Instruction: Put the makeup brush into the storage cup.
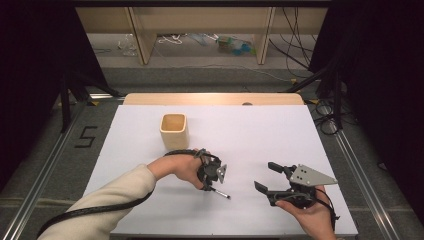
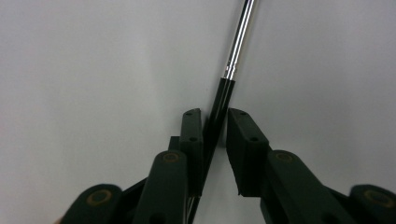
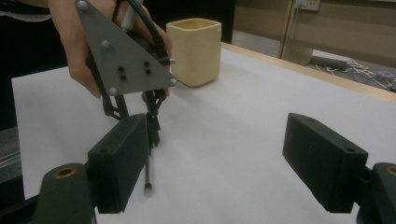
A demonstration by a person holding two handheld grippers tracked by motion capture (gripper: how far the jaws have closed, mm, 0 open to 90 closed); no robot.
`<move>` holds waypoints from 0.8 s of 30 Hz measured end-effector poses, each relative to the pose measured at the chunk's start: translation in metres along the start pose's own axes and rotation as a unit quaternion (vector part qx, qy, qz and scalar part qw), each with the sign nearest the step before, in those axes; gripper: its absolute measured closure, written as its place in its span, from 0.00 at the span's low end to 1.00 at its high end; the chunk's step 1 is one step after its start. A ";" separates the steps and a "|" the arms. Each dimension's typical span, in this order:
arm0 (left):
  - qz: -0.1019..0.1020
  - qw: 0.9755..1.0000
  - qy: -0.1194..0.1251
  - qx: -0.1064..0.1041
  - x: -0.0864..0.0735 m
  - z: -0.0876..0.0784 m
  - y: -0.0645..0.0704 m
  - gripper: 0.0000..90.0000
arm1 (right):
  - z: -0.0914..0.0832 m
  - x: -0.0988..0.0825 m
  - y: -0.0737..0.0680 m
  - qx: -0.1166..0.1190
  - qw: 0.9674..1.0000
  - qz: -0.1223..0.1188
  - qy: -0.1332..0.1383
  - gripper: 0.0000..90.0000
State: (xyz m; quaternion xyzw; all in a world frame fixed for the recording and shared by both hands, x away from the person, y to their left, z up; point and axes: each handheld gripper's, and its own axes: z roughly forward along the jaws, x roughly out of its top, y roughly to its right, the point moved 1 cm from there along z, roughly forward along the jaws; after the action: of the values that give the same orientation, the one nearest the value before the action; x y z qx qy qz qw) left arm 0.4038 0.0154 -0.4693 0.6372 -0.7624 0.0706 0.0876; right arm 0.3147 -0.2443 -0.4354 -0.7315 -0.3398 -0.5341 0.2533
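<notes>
Btwn left tool (image 2: 215, 126) jaws: pen (image 2: 236, 51), flat on table (image 1: 250, 140)

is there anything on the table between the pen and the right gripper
Nothing: in the high view the white table is bare between the pen, held in the left gripper, and the open right gripper.

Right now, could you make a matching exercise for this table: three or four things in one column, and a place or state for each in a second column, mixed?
Things:
1. pen
2. beige cup
3. left tool
4. right tool

States:
A. jaws wide apart, nothing between them
B. stands upright at the far side of the white sheet
C. lies on the sheet, its black end between two jaws
D. points down, jaws closed on a thin rod

Pairs: 1-C, 2-B, 3-D, 4-A
</notes>
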 end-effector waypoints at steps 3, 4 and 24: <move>-0.001 1.000 -0.004 -0.004 0.001 0.000 0.000 0.92 | 0.000 0.000 0.000 -0.001 1.000 0.000 0.000 0.26; -0.003 1.000 -0.005 -0.004 0.001 0.000 0.001 0.92 | 0.000 0.000 0.000 -0.001 1.000 0.000 0.000 0.26; 0.004 1.000 -0.007 0.002 0.001 0.000 0.002 0.93 | -0.001 0.000 0.001 -0.002 1.000 -0.001 -0.008 0.26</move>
State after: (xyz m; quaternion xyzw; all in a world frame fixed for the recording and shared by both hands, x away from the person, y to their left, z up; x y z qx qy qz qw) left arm 0.4013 0.0146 -0.4688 0.6348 -0.7654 0.0680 0.0809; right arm 0.3148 -0.2452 -0.4356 -0.7361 -0.3411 -0.5292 0.2484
